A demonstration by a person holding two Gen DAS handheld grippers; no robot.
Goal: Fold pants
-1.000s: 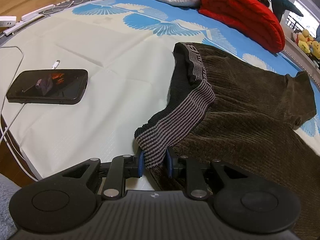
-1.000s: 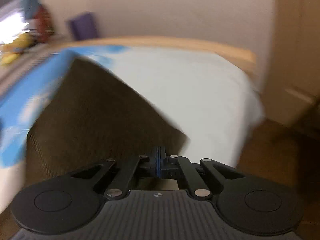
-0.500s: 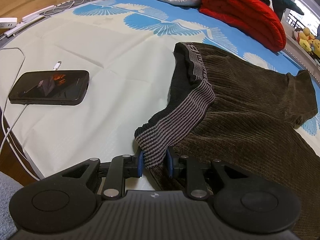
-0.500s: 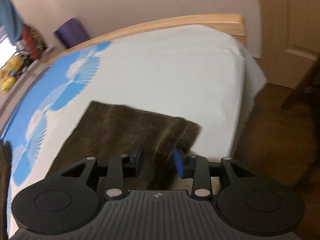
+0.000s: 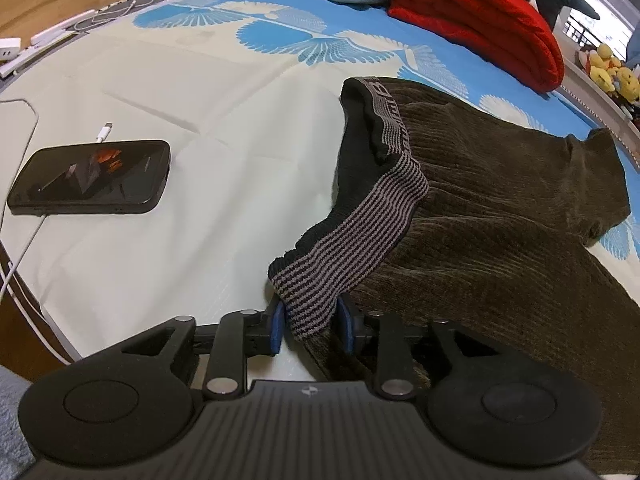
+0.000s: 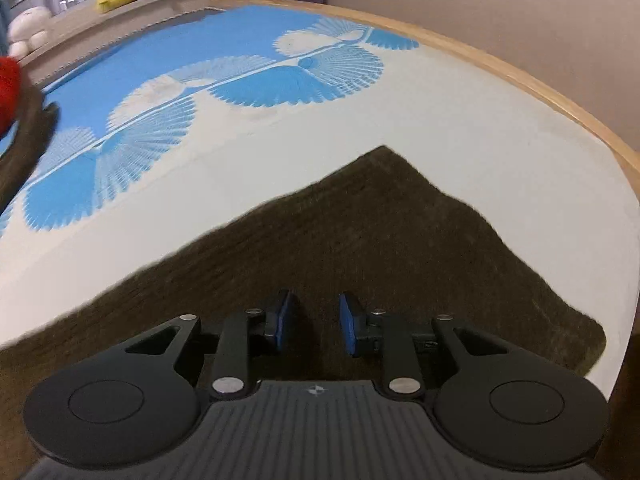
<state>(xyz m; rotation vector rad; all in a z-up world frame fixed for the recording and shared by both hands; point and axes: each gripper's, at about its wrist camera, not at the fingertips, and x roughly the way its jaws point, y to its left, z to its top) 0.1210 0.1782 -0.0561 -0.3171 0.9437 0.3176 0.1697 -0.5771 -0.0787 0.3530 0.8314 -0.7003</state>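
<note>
The brown corduroy pants (image 5: 500, 216) lie spread on the bed (image 5: 200, 128), waist end near the edge by the phone (image 5: 90, 178), legs running off toward the far side. The left tool (image 5: 310, 322) is clamped on the striped elastic waistband (image 5: 352, 240), lifting its corner a little off the sheet so the band stands up in a loose curl. The right tool (image 6: 312, 328) hangs over the leg end (image 6: 380, 248) with its blue pads parted and nothing between them; the cloth there lies flat, one hem corner pointing away toward the wooden bed frame (image 6: 560, 100).

I judge the fold is only at its start: one end is gripped, the other not yet. The next move calls for the right tool to drop onto the hem edge and close on both layers, low enough that the pads catch cloth and not the sheet. Then both ends could be carried together. A rolled red blanket (image 5: 480, 20) and a charging cable (image 5: 105, 131) lie well apart from the work.
</note>
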